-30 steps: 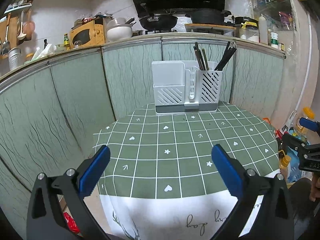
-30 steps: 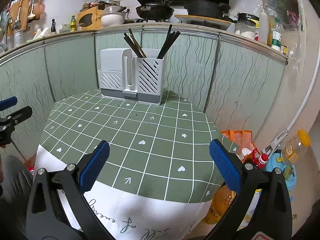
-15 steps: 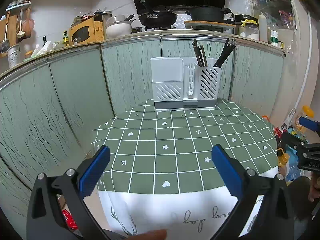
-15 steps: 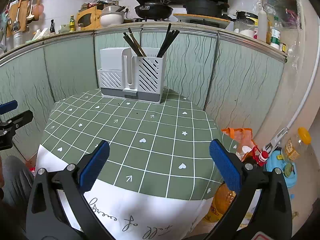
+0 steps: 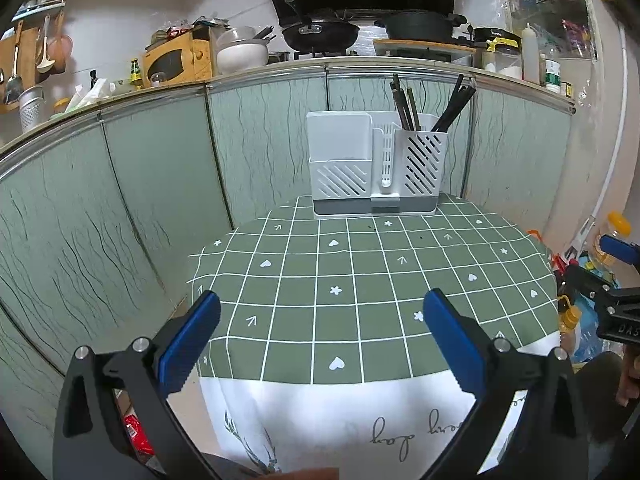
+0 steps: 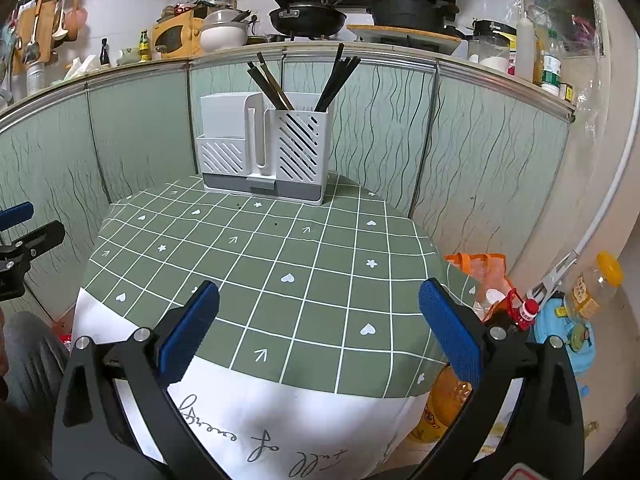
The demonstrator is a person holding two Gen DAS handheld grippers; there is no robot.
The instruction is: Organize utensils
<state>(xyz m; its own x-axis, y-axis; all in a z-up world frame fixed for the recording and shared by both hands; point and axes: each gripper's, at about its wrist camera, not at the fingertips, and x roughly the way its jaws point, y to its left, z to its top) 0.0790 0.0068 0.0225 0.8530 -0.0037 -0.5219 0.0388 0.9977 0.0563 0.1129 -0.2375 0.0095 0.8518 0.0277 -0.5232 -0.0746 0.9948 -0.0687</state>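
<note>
White utensil holder [image 5: 376,170] w/ grey base is standing upright at the far edge of the table [image 5: 360,320], backing onto the green wavy-line cabinet panels [image 5: 160,184]; taking the holder as ref for everything else. Its right slotted compartment is holding dark chopsticks [image 5: 430,104], two bunches leaning apart in a V, tips sticking well above the rim; left compartment is showing a plain white panel w/ slots lower down, contents can't be told. Green checked tablecloth [image 6: 280,264] w/ white hearts, stars & arrows is spreading out in front of the holder, white border w/ script hanging over the near edge. Left gripper [image 5: 320,334] is hovering well in front of the holder, over the near-left part of the cloth, blue pads [image 5: 188,340] spread wide, gripping nothing. Right gripper [image 6: 320,326] is hovering in front & to the right of the holder, also gaping wide, nothing btwn its pads [image 6: 450,334]. Each gripper is showing at the edge of the other's view. Above & behind the holder, counter is carrying a black pan [image 5: 320,36], a black pot [image 5: 418,26], a white bowl [image 5: 242,52] & a yellowish appliance [image 5: 176,58]. Right of the holder & lower, beside the table, an orange bag [image 6: 480,270], a yellow-capped bottle [image 6: 596,288] & a blue item [image 6: 560,336] are sitting on the floor.
</note>
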